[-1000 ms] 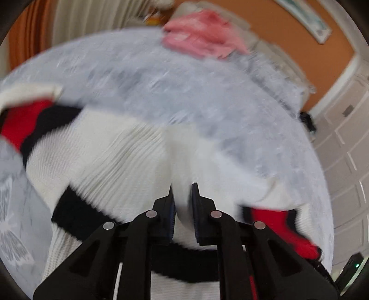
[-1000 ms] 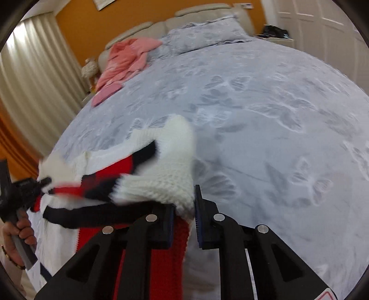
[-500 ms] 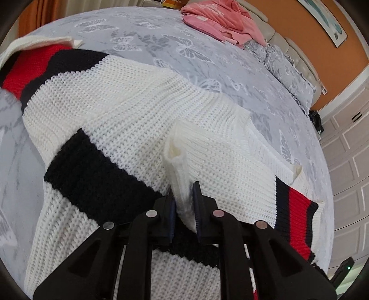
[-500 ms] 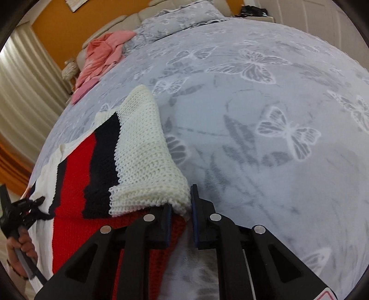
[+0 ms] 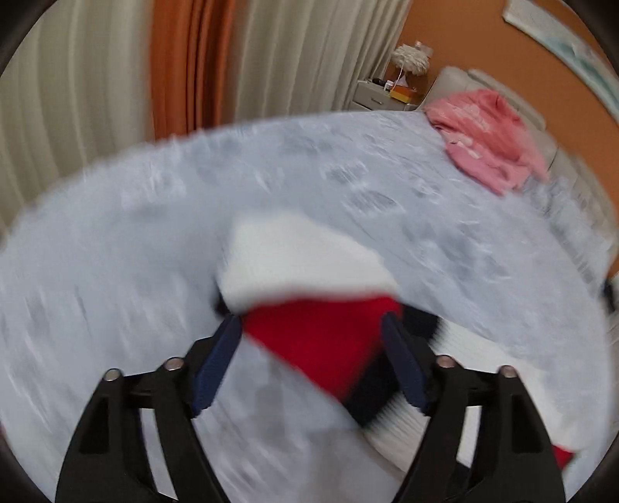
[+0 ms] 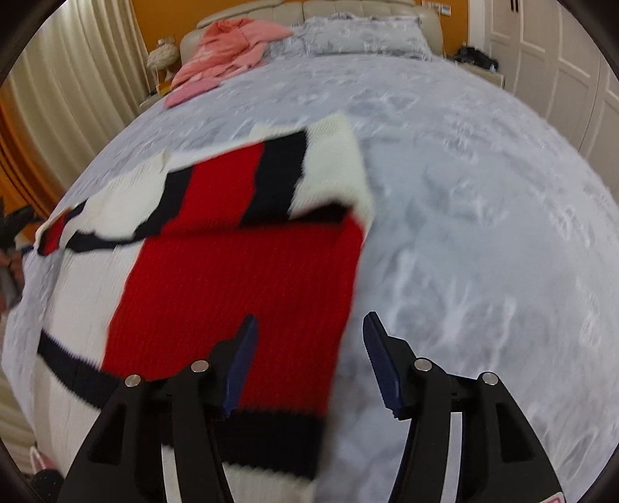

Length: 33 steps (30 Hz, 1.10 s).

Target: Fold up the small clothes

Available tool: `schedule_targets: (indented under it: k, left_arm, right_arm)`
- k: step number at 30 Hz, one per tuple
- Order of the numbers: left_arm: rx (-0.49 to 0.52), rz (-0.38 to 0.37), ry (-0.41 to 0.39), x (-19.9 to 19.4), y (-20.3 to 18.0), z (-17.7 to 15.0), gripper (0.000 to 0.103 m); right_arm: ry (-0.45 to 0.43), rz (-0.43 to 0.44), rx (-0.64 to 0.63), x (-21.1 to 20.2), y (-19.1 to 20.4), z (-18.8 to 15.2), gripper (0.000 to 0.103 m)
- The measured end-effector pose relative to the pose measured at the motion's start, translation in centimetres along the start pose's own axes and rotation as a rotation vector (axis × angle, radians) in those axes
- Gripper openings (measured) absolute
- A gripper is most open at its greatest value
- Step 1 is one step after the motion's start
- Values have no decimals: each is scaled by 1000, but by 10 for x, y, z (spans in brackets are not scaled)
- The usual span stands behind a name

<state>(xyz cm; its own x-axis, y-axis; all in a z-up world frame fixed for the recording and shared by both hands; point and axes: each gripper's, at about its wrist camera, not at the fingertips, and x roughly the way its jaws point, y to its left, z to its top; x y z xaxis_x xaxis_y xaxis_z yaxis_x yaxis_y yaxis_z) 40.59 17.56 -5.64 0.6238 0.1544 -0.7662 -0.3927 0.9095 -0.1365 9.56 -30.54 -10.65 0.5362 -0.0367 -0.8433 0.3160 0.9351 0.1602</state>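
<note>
- Grey bed (image 6: 483,216) by curtains (image 5: 96,77); pink clothes (image 6: 232,42) lie near the headboard.
- Sweater (image 6: 240,271) lies at the bed's left; bare cover to its right.
- Left gripper (image 5: 311,332) and right gripper (image 6: 307,332): jaws wide, holding nothing.

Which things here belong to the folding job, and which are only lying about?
Belong to the job:
- striped sweater, red, black and white, spread on the bed
- left gripper, jaws open
- right gripper, jaws open

Only lying about:
- pink clothes near the headboard
- pillow
- bedside lamp
- curtains
- bed cover
</note>
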Motion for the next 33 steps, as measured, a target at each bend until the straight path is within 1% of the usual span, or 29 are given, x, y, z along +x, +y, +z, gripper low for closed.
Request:
schedule_targets:
  k: [1, 2, 3, 4, 5, 6, 7, 8, 9, 10, 11, 12, 14, 16, 17, 18, 19, 21, 23, 24, 26, 27, 28, 29, 31, 32, 33]
  left_arm:
    - [64, 37, 18, 11, -3, 6, 79]
    - [133, 64, 56, 26, -8, 8, 79]
    - [224, 78, 119, 44, -15, 9, 79]
    - [292, 102, 154, 55, -18, 6, 71]
    - [350, 121, 161, 61, -20, 3, 63]
    - [389, 125, 158, 64, -19, 1, 48]
    - [371, 98, 158, 65, -14, 3, 27]
    - [330, 72, 155, 65, -6, 8, 18]
    - [256, 28, 139, 60, 4, 16, 11]
    - [198, -11, 117, 54, 12, 21, 10]
    - [125, -56, 70, 40, 21, 29, 9]
    - [93, -85, 34, 28, 24, 32, 9]
    - [62, -154, -38, -2, 19, 40, 9]
    - [79, -273, -123, -50, -1, 44, 9]
    - [91, -347, -145, -73, -16, 44, 9]
    - [99, -412, -153, -90, -26, 41, 9]
    - [107, -501, -156, -111, -43, 36, 9]
    - [110, -657, -150, -136, -71, 24, 9]
    - [152, -773, -109, -154, -102, 3, 9]
    - [186, -818, -60, -156, -123, -17, 13]
    - [221, -838, 29, -142, -145, -53, 14]
    - [233, -836, 122, -122, -155, -80, 16]
    - [239, -809, 195, -106, -159, -100, 17]
    - [226, -754, 278, -83, -158, -128, 16]
    - [188, -682, 329, -63, -148, -155, 16]
    - [154, -666, 340, -58, -141, -164, 17]
    - [99, -664, 353, -54, -130, -171, 20]
  right_arm:
    - [8, 5, 4, -1, 1, -5, 55]
    - [16, 9, 3, 0, 3, -9, 55]
    - [28, 8, -1, 1, 5, -10, 55]
    - [34, 5, -3, 1, 8, -9, 55]
    - [32, 4, -3, 0, 10, -8, 55]
    - [29, 3, -2, 0, 10, -6, 55]
    - [23, -1, -1, -2, 10, -4, 56]
    - [15, -4, 1, -4, 10, -2, 56]
    - [11, -3, 6, -3, 8, 1, 57]
    - [9, -2, 14, -4, 7, 3, 57]
    - [10, 5, 29, -4, 5, 4, 57]
    - [12, 11, 39, -4, 4, 5, 57]
    - [15, 32, 57, -5, 4, 7, 57]
    - [16, 72, 58, -5, 9, 11, 57]
    - [21, 89, 51, -5, 13, 14, 57]
    - [22, 109, 40, -5, 21, 17, 57]
    - [16, 124, 29, -6, 26, 20, 57]
    - [1, 158, 7, -9, 40, 23, 58]
    - [-4, 182, 2, -10, 47, 25, 60]
    - [-2, 203, 9, -9, 49, 26, 62]
    - [10, 240, 21, -5, 50, 28, 63]
    - [20, 259, 33, -2, 50, 30, 63]
    - [35, 281, 46, 4, 49, 35, 63]
    - [39, 295, 53, 6, 49, 38, 63]
    - [50, 368, 73, 16, 52, 54, 64]
    - [59, 406, 82, 24, 54, 63, 67]
    - [66, 432, 87, 30, 56, 70, 70]
